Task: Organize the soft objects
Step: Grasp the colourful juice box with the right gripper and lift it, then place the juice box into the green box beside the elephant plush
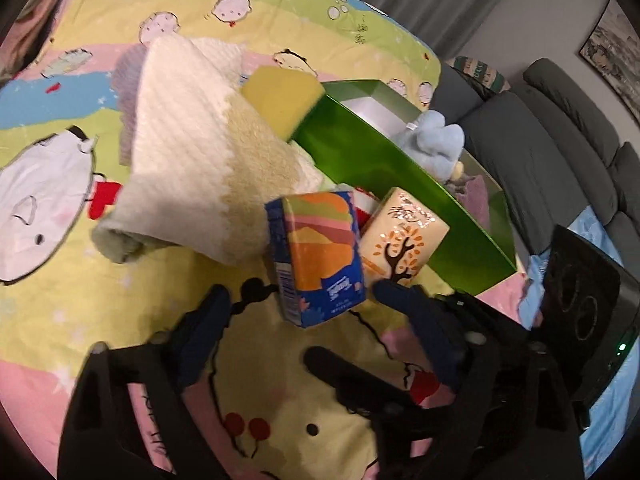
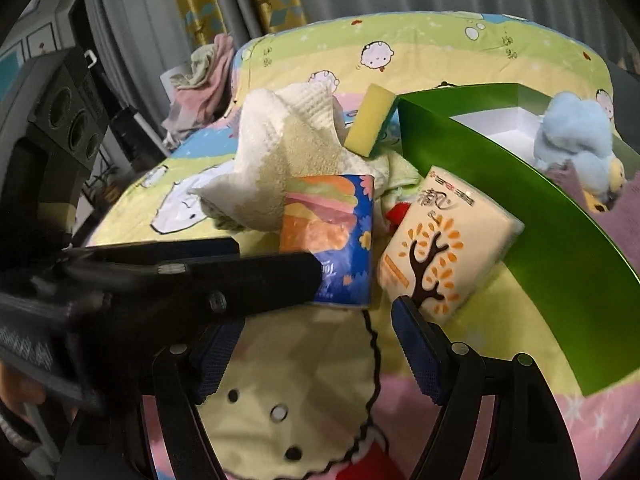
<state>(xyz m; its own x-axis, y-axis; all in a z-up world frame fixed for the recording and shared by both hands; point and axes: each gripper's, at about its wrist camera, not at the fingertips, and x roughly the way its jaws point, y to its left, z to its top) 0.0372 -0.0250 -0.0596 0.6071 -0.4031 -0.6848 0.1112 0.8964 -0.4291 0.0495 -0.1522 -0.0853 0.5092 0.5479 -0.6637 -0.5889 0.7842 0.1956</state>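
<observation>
Left wrist view: looks down on a cartoon-print bedsheet (image 1: 60, 280) strewn with soft things. Shows the left gripper (image 1: 300, 294) released, its fingers straddling the lower end of a blue tissue pack (image 1: 320, 256); leaves a clear gap between the left-hand finger (image 1: 216, 308) and the pack, while the other fingertip sits right at the pack's corner. Cannot tell whether that tip touches. Finds the pack standing tilted on the sheet, just beside a cream tissue pack with a tree print (image 1: 404, 236), which leans on the outer wall of an open green box (image 1: 380, 160). Places a cream towel (image 1: 188, 152), loosely folded, behind the blue pack, with a yellow sponge (image 1: 280, 100) propped between the towel and the box corner. Holds inside the box a light blue plush toy (image 1: 436, 140) on a purple cloth (image 1: 476, 196). Catches a grey sofa (image 1: 560, 140) beyond the bed.

Right wrist view: shows the right gripper (image 2: 316, 330) spread apart and grasping nothing, low over the sheet, just short of both tissue packs. Sees the left gripper reaching in from the left to the blue pack.
</observation>
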